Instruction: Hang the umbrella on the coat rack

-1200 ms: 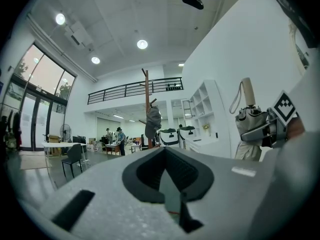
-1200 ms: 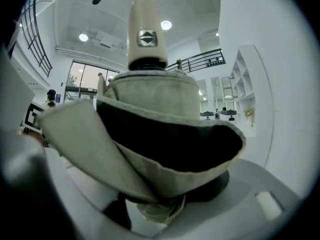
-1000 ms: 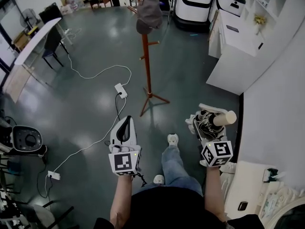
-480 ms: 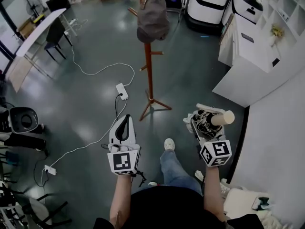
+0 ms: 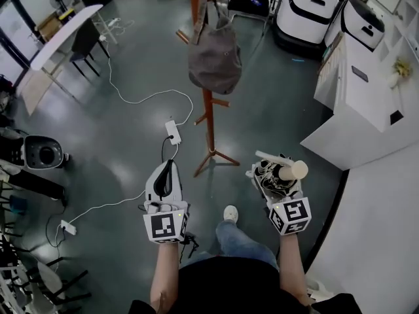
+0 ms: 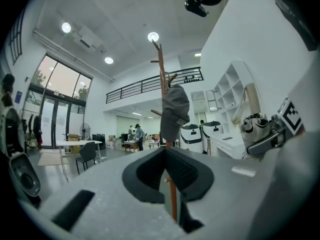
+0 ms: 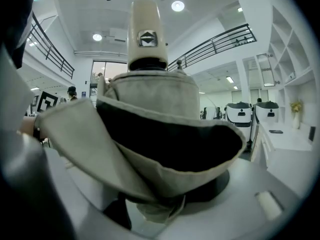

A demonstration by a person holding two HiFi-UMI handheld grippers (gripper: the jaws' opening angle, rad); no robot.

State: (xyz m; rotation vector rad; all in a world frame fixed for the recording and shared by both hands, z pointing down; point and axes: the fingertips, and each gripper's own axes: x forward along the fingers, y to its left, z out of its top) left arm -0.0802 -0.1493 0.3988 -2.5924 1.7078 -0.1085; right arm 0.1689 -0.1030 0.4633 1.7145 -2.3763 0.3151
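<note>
Right gripper (image 5: pixel 270 182) clamped on folded umbrella (image 5: pixel 292 170) (pale handle showing), left gripper (image 5: pixel 167 173) jaws together, empty, rack (image 5: pixel 209 120) just ahead, grey bag (image 5: pixel 215 59) hanging on it.

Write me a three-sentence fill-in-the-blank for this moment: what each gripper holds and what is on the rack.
1. The right gripper is shut on a folded ____.
2. The left gripper, jaws together, holds ____.
3. The gray bag hangs on the wooden ____.

Missing words: umbrella; nothing; coat rack.
</note>
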